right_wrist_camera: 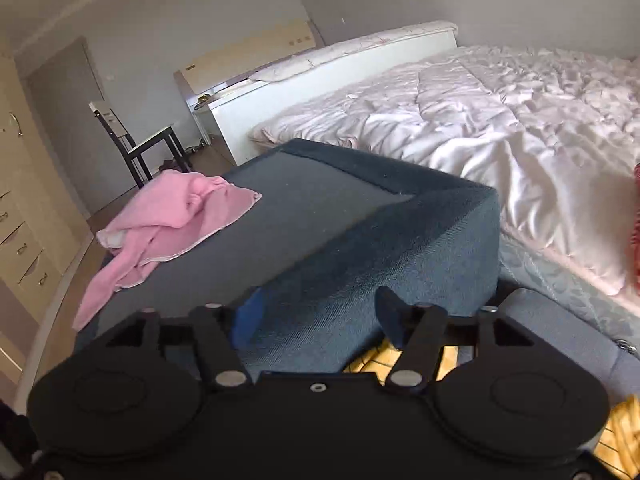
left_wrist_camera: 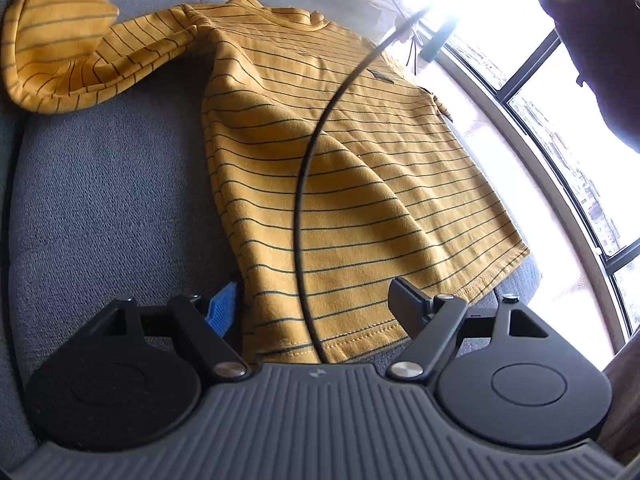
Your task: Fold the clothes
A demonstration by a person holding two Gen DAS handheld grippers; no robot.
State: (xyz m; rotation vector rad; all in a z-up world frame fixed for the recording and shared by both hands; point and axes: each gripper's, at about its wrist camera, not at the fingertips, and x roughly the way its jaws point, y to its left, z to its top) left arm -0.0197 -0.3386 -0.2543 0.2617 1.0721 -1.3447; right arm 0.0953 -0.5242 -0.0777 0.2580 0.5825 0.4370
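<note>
A mustard-yellow shirt with thin dark stripes (left_wrist_camera: 340,152) lies spread on a grey sofa cushion (left_wrist_camera: 112,184), collar at the far end. One sleeve (left_wrist_camera: 60,40) bunches up at the top left. My left gripper (left_wrist_camera: 316,304) is open, low over the near hem, and the hem corner lies between its fingers. The blue-padded finger (left_wrist_camera: 222,308) sits just beside the shirt's left edge. In the right wrist view my right gripper (right_wrist_camera: 320,312) is open with nothing held, in front of a dark blue sofa block (right_wrist_camera: 380,248). Bits of the yellow shirt (right_wrist_camera: 380,364) show beneath it.
A black cable (left_wrist_camera: 312,152) arcs across the shirt. A dark sleeve (left_wrist_camera: 600,60) and bright windows (left_wrist_camera: 560,152) are on the right. A crumpled pink garment (right_wrist_camera: 172,216) lies on the sofa's far end. Beyond are a bed with a pale quilt (right_wrist_camera: 500,120), a dark chair (right_wrist_camera: 136,144) and drawers (right_wrist_camera: 24,240).
</note>
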